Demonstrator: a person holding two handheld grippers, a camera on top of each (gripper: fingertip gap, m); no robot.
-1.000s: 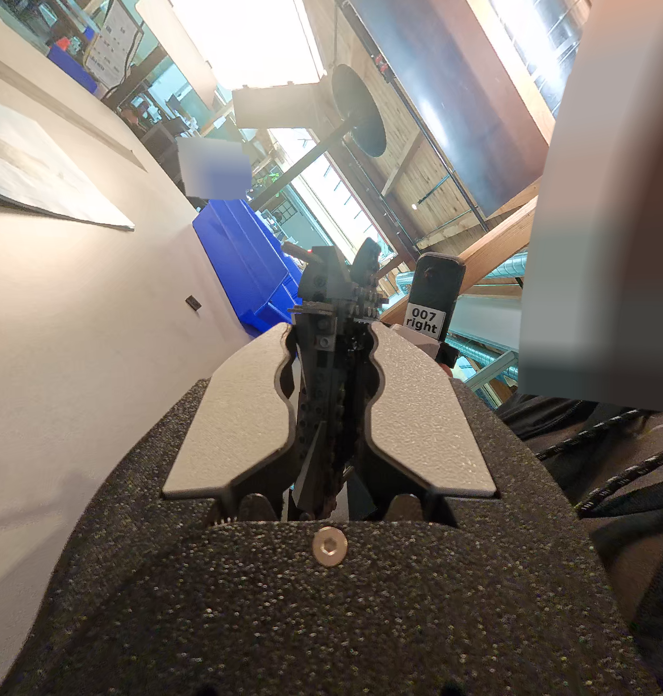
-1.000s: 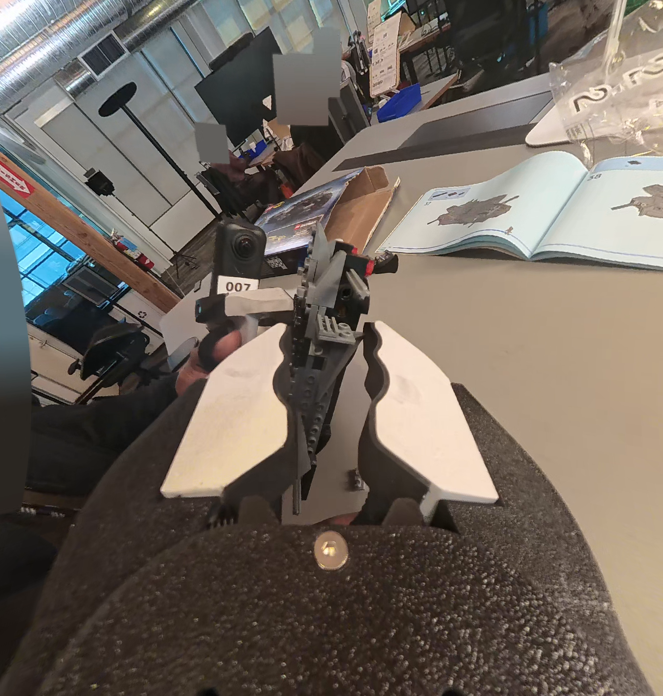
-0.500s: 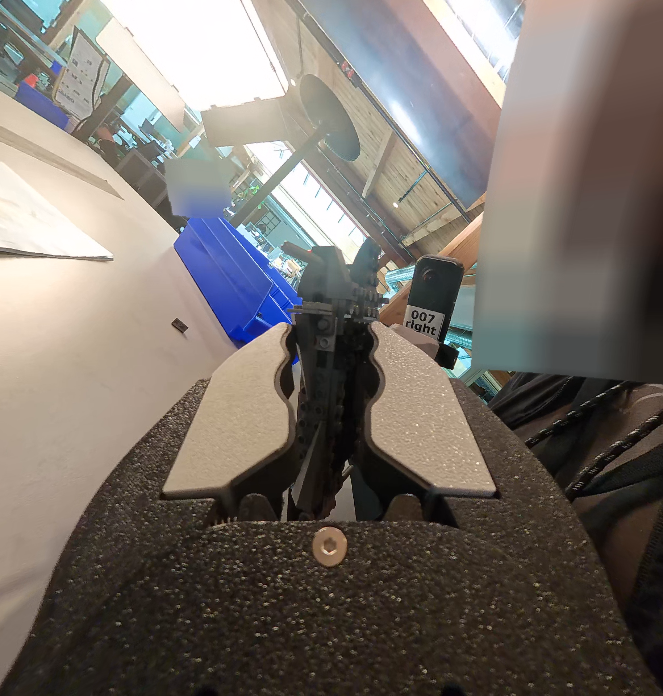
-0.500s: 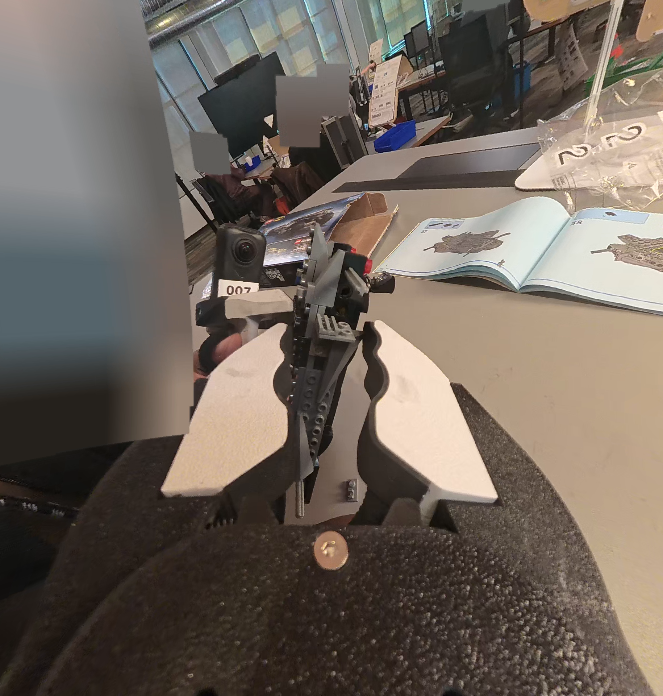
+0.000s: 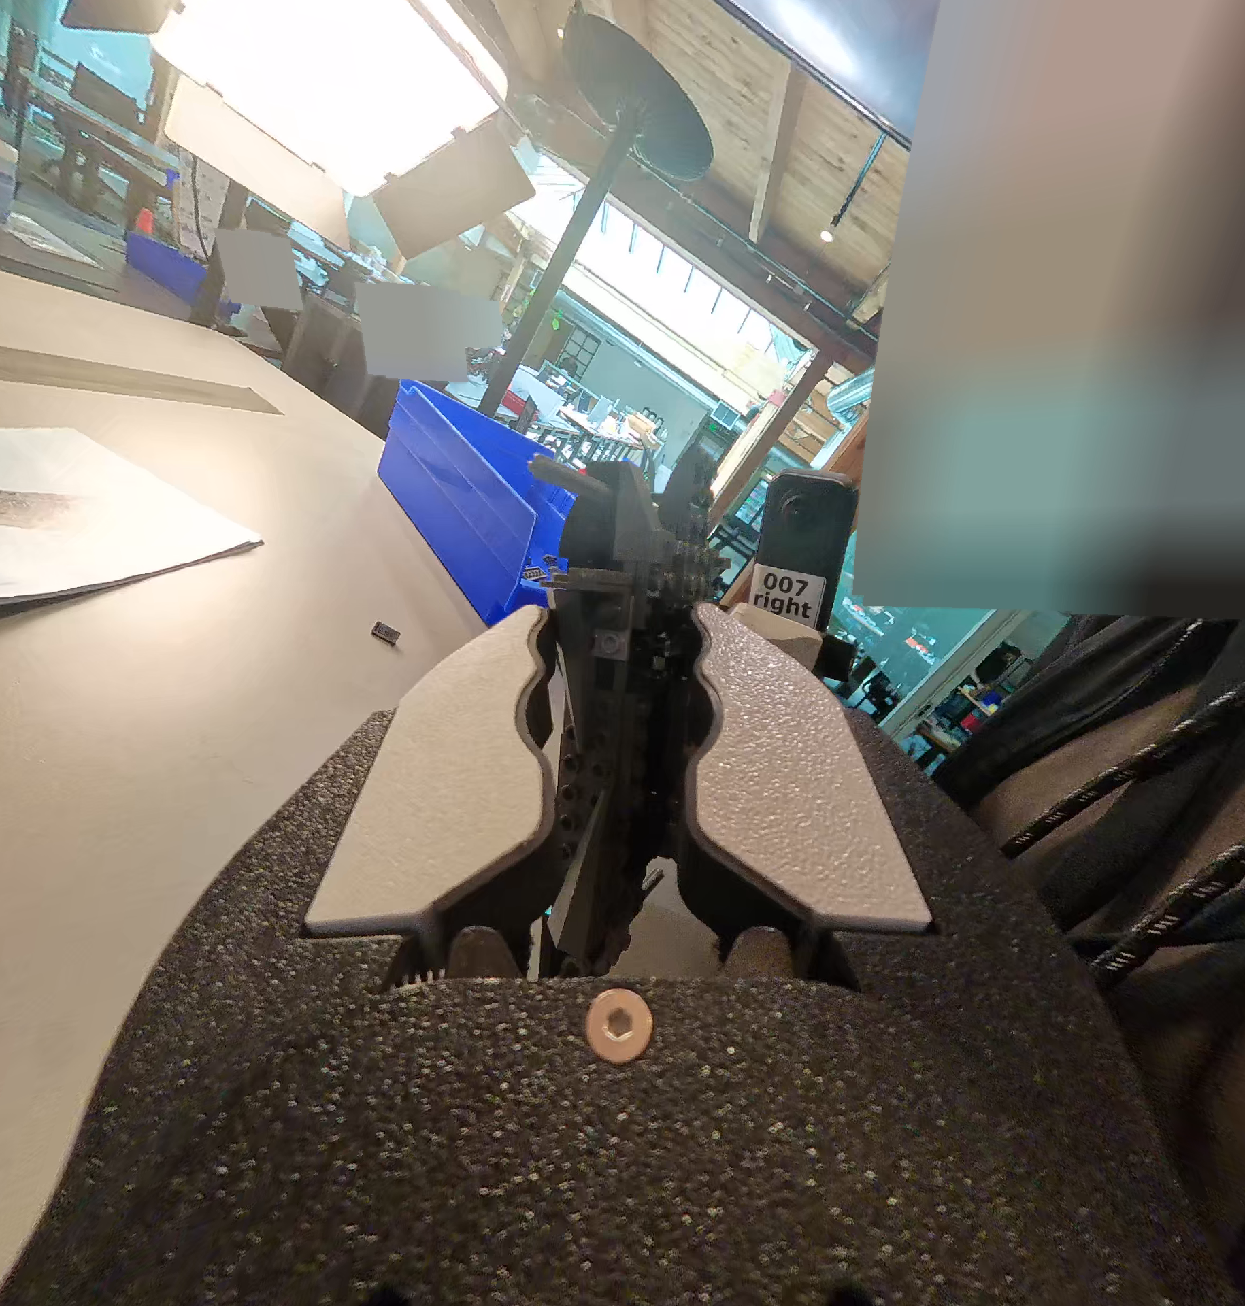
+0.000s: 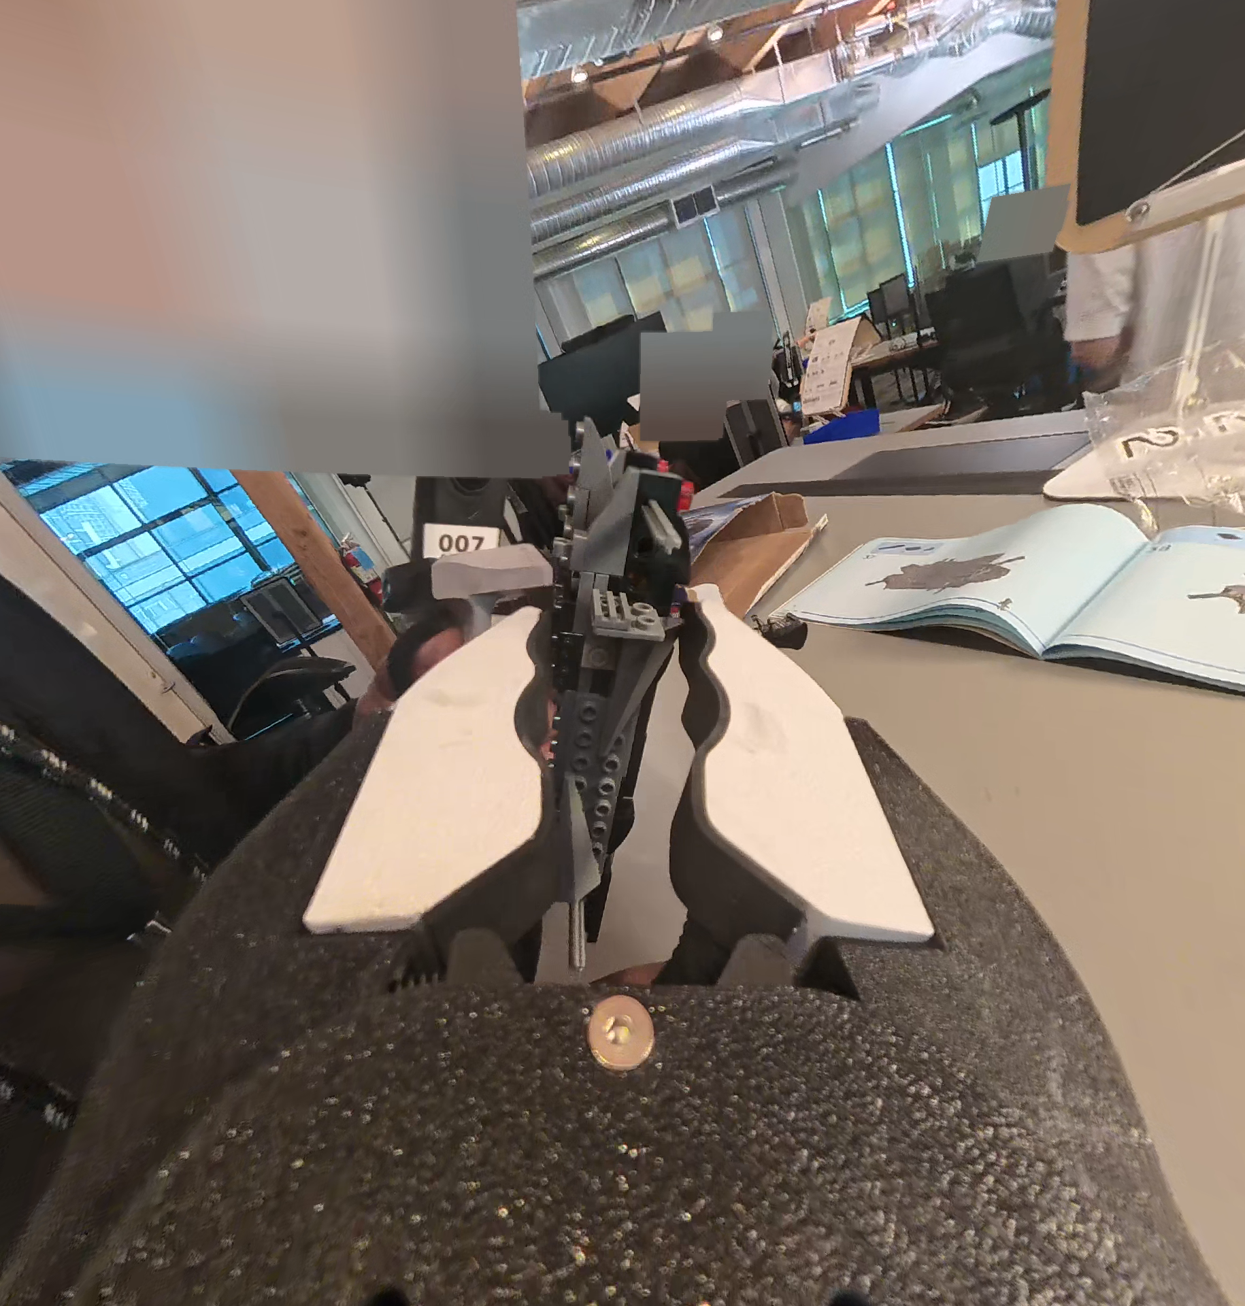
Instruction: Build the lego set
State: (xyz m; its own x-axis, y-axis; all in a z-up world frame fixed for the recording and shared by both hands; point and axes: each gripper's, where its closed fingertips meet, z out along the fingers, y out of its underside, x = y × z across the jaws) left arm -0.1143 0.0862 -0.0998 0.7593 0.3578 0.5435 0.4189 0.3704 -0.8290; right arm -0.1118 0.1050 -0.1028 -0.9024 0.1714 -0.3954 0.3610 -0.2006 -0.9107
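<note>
A dark grey brick model (image 5: 605, 707) stands upright between the fingers of my left gripper (image 5: 620, 622), and both pads press on it. My right gripper (image 6: 616, 622) is shut on the same model (image 6: 605, 707), which leans against its left pad and meets the right pad near the tip. Both hold it in the air over the near edge of the grey table (image 6: 959, 813). The right gripper's camera block (image 5: 803, 544) shows just beyond the model in the left wrist view. A finger of the left gripper (image 6: 489, 572) touches the model's left side in the right wrist view.
A blue bin (image 5: 457, 516) and a small dark brick (image 5: 386, 631) lie on the table ahead left. An open instruction booklet (image 6: 1029, 608), a cardboard box (image 6: 754, 551) and clear plastic bags (image 6: 1206, 452) lie to the right. A person's dark clothing (image 5: 1136, 777) is close by. Only a small space, under 4 cm, lies between the two pairs of fingers.
Both grippers have swung together with the model, so the background has shifted in both views. The model keeps its place between both pairs of pads.
</note>
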